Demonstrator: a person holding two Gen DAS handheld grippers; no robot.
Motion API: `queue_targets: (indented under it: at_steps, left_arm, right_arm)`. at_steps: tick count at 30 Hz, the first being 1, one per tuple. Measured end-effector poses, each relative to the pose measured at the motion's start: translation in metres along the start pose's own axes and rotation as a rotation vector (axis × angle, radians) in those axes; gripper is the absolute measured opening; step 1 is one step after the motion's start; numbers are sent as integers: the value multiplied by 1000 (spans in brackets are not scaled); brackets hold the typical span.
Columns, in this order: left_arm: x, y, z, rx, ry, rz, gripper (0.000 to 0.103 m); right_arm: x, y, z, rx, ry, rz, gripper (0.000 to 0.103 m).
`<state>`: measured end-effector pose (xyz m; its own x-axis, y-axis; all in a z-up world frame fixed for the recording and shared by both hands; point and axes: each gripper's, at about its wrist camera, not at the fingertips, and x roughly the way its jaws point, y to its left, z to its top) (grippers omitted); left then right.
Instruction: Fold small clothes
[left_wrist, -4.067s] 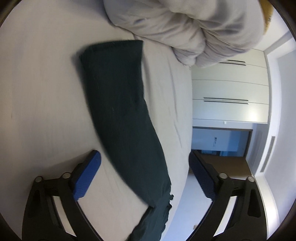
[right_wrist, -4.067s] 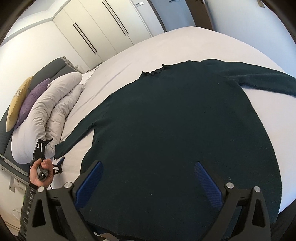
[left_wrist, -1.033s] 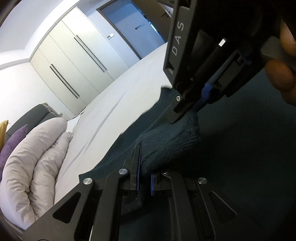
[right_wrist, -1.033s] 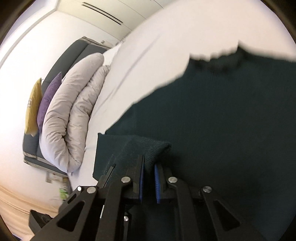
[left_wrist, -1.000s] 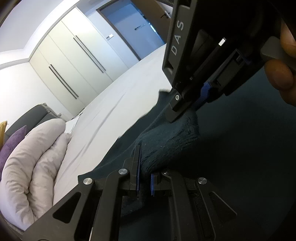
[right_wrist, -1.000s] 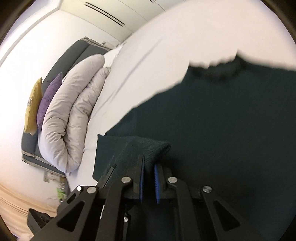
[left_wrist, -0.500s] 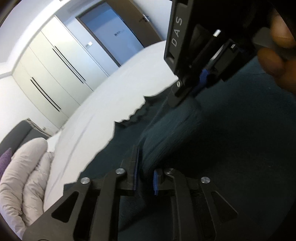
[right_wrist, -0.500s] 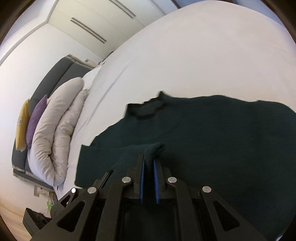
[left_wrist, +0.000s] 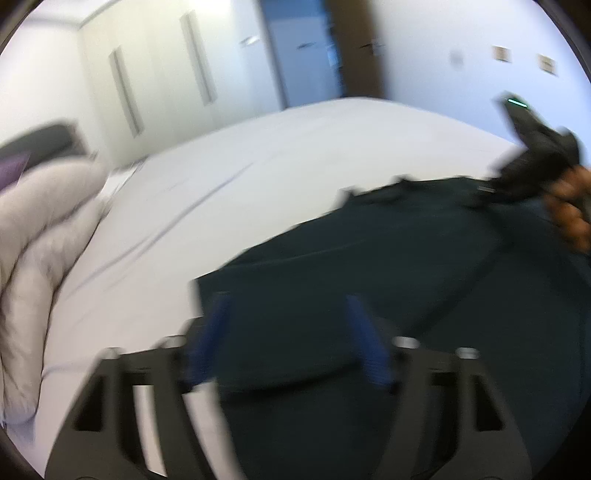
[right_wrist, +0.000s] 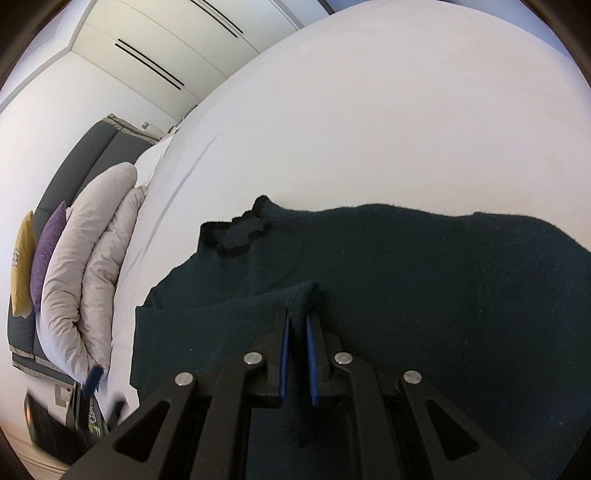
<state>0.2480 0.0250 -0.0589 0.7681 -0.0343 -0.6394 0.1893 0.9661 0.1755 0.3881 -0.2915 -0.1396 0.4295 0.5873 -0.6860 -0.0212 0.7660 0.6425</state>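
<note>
— On the white bed (right_wrist: 369, 129), what lies there?
— A dark green knitted sweater (right_wrist: 424, 266), spread flat, one sleeve folded across its body.
— And the tongs?
— The right tongs (right_wrist: 296, 354) pinch the sleeve's cuff; the left tongs (left_wrist: 288, 339) hang spread apart above the sweater's edge, blurred. A grey rolled duvet (right_wrist: 92, 258) lies just beside.

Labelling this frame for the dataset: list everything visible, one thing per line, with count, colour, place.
sweater: 1, dark green, flat on the bed, one sleeve folded over the body
bed: 1, white sheet, under the sweater
duvet: 1, pale grey, rolled at the bed's head end
cushions: 2, purple and yellow, behind the duvet
wardrobe: 1, white, far wall
door: 1, bluish, beyond the bed
left tool: 1, black, blue pads, open over the sweater
right tool: 1, black, blue pads, shut on the sleeve cuff
</note>
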Motion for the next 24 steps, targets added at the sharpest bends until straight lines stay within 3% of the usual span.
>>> queue_targets:
  at_steps: [1,2,4,8,12,17,20,24]
  left_arm:
    - [11,26,2,-67,31,0,29]
    - [19,42,4,-115,49,-2,29]
    - [41,83,4,-240,104,-25,13]
    - [61,118,2,-370,152,-109,8]
    - [85,126,2,-409,174,-190,7]
    - [104,119,15,-358,189,-144,7]
    - [115,90,10,-246,243,-65,7]
    - [109,64,-1,-110,202,25,7]
  right_arm:
    - [2,1,-1,-4,10,-8,10]
    - [2,0,-2,-7,13,-16,10]
    - [3,-3,-3,5,18,-12,10]
    - [4,-8,-2,22,19,0,10]
    - [5,-12,-1,41,21,12,10]
    - [4,-13,-4,47,12,12,9]
    - [4,-15,-3,54,12,14,9]
    - [4,-14,-4,58,6,11,9]
